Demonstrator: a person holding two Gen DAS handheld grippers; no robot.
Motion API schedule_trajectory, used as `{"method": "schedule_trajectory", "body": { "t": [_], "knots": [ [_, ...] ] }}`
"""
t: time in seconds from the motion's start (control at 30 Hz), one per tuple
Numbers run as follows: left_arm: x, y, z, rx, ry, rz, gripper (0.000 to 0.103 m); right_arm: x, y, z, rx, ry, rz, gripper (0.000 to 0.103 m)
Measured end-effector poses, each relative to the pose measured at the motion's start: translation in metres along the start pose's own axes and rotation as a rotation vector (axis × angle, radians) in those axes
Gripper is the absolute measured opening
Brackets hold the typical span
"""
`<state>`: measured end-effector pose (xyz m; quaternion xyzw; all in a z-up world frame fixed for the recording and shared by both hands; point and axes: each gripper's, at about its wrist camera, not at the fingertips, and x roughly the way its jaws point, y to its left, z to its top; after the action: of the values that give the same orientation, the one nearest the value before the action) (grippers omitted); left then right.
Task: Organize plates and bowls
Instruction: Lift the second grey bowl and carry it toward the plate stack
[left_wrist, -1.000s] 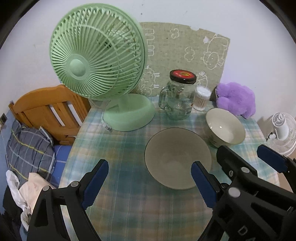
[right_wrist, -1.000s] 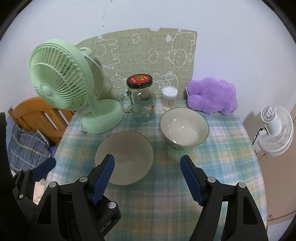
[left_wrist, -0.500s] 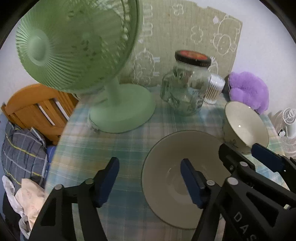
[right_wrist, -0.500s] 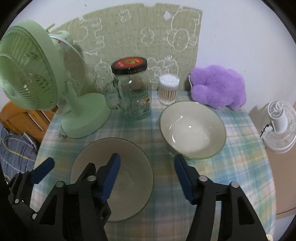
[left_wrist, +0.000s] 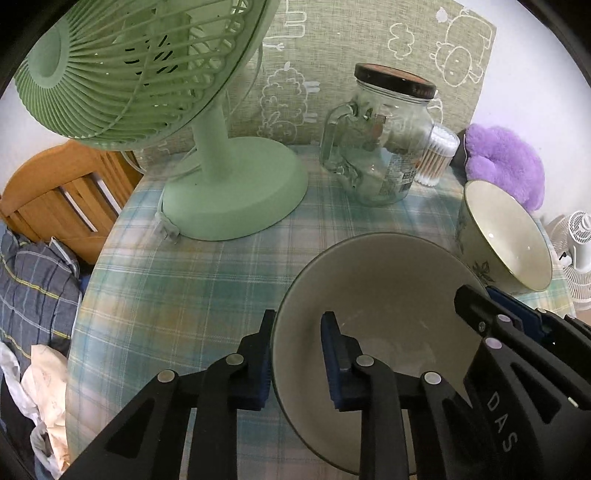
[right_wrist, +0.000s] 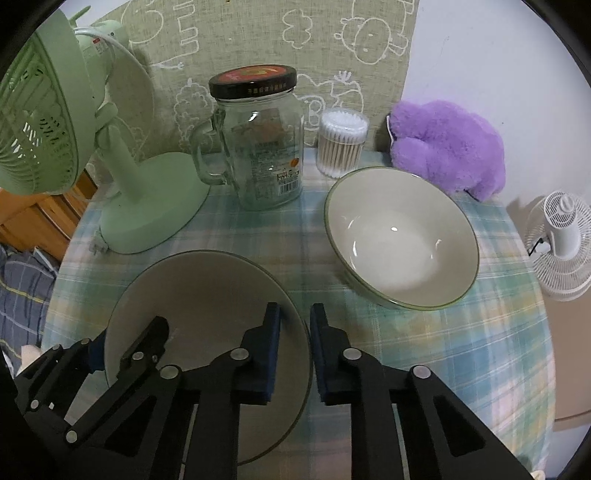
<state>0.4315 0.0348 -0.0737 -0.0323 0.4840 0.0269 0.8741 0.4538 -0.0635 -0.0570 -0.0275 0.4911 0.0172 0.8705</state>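
Lying nearest on the checked tablecloth (right_wrist: 461, 350), the grey bowl (right_wrist: 207, 295), with rim caught on opposite sides: left gripper (left_wrist: 295, 354) and right gripper (right_wrist: 294, 343) having just been closing, each now pinching the wall. Sitting just beside it, the white bowl (right_wrist: 402, 236); crowding behind, green fan (right_wrist: 147, 210) and glass jar (right_wrist: 262, 147).

A: The near bowl (right_wrist: 207, 291) looks matt ceramic; the bowl (right_wrist: 402, 236) right of it is glossy, with highlights.

B: Beside it: clear glass jar (right_wrist: 264, 147), fluffy purple plush (right_wrist: 448, 147), smooth plastic fan (left_wrist: 236, 192), woven checked tablecloth (right_wrist: 480, 332).
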Motion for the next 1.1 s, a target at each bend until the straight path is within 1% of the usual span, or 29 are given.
{"method": "schedule_trajectory", "body": {
  "t": [0.27, 0.57, 0.8, 1.1],
  "knots": [
    [-0.005, 0.0, -0.002, 0.01, 0.006, 0.008, 0.022, -0.007, 0.0, -0.003, -0.007, 0.003, 0.005, 0.019],
    [-0.028, 0.001, -0.007, -0.009, -0.004, 0.004, 0.022, -0.031, 0.002, -0.006, -0.022, -0.003, -0.002, 0.018],
    [-0.056, -0.001, -0.008, -0.01, -0.027, 0.01, 0.022, -0.057, -0.001, -0.009, -0.02, -0.021, 0.006, 0.018],
    [-0.103, -0.004, -0.016, -0.016, -0.066, 0.027, 0.022, -0.103, -0.006, -0.017, -0.018, -0.053, 0.024, 0.018]
  ]
}}
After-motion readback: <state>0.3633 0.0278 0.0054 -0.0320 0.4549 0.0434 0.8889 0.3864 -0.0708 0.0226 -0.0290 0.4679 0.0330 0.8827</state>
